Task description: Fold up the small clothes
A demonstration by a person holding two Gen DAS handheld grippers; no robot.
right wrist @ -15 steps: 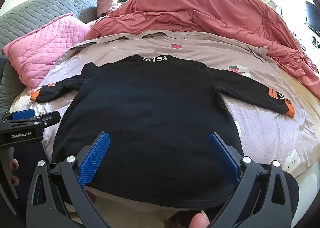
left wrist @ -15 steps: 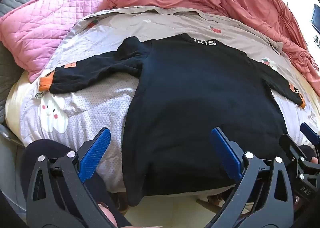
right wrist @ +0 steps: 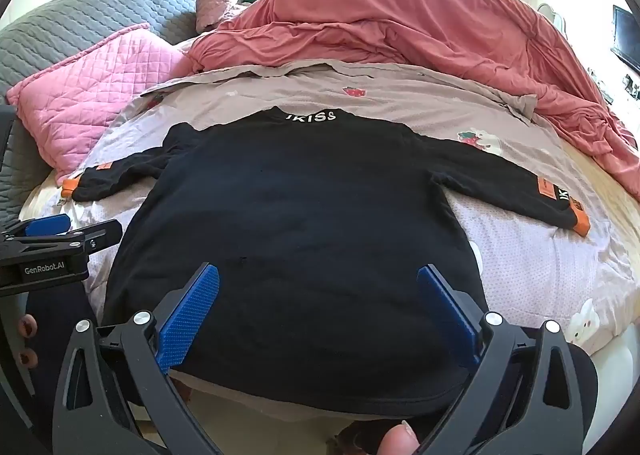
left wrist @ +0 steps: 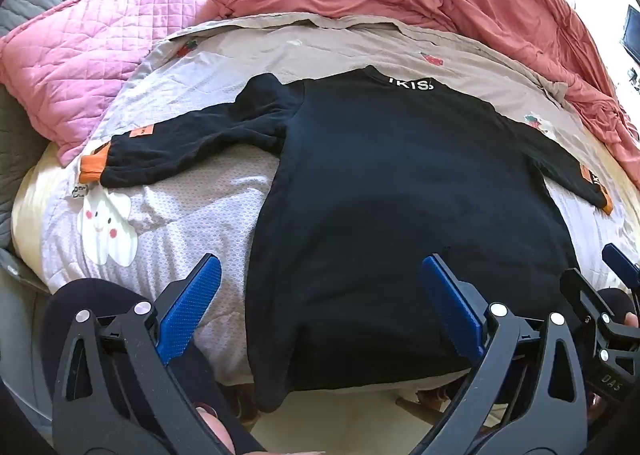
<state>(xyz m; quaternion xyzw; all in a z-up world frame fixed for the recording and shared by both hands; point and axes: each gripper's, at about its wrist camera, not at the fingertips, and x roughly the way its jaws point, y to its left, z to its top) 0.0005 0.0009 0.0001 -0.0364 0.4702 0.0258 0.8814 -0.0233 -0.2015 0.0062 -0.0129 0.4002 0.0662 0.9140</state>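
Note:
A small black long-sleeved top (left wrist: 400, 191) with orange cuffs and white neck lettering lies spread flat, back up, on the bed; it also shows in the right wrist view (right wrist: 304, 223). Both sleeves stretch out sideways. Its hem hangs over the bed's near edge. My left gripper (left wrist: 324, 307) is open and empty above the hem's left part. My right gripper (right wrist: 320, 311) is open and empty above the hem's middle. Each gripper shows at the edge of the other's view, the right one (left wrist: 616, 295) and the left one (right wrist: 52, 243).
The top lies on a lilac printed sheet (left wrist: 192, 215). A pink quilted pillow (left wrist: 88, 67) lies at the left. A bunched salmon duvet (right wrist: 400, 23) fills the back and right. A grey quilted headboard (right wrist: 80, 15) stands behind. The floor shows below the bed edge.
Both grippers have moved slightly; the top and its sleeves lie as before.

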